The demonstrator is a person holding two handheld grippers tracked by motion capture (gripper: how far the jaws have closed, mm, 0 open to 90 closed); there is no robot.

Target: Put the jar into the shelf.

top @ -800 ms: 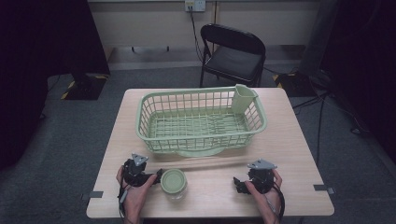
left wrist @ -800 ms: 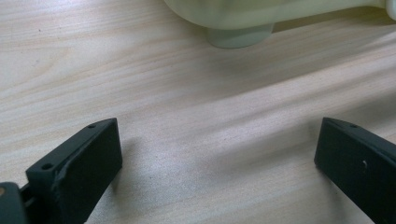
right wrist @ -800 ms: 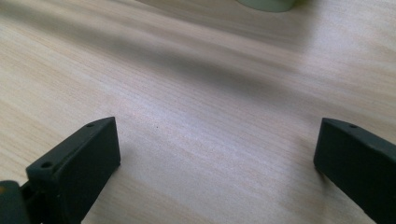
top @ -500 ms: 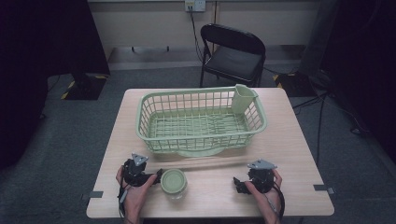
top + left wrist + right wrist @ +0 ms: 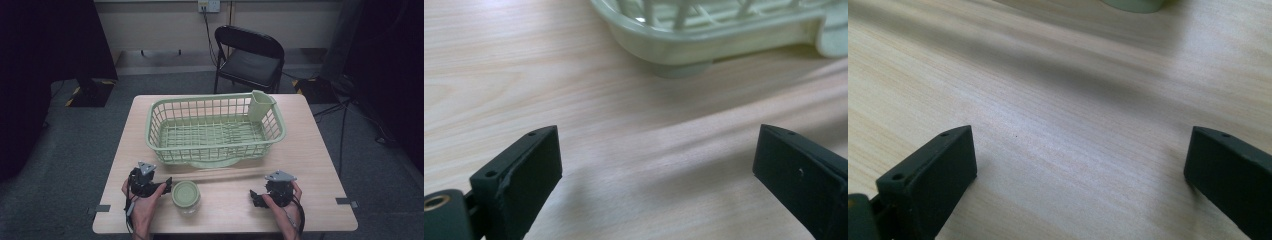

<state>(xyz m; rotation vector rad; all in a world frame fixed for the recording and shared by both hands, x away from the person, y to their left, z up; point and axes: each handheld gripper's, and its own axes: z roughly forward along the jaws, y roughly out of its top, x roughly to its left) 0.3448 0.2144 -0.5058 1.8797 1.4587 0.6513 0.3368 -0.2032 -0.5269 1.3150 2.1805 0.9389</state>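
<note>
A pale green dish basket stands on the wooden table, with a small green cup holder clipped at its far right corner. A green-lidded jar stands near the table's front edge. My left gripper rests just left of the jar, open, with bare wood between its jaws; the basket's base lies ahead of it. My right gripper rests at the front right, open over bare table, pointing left toward the jar's bottom edge.
A black folding chair stands behind the table. The basket takes up the middle and far part of the table. Bare wood lies between the jar and the right gripper and along both sides.
</note>
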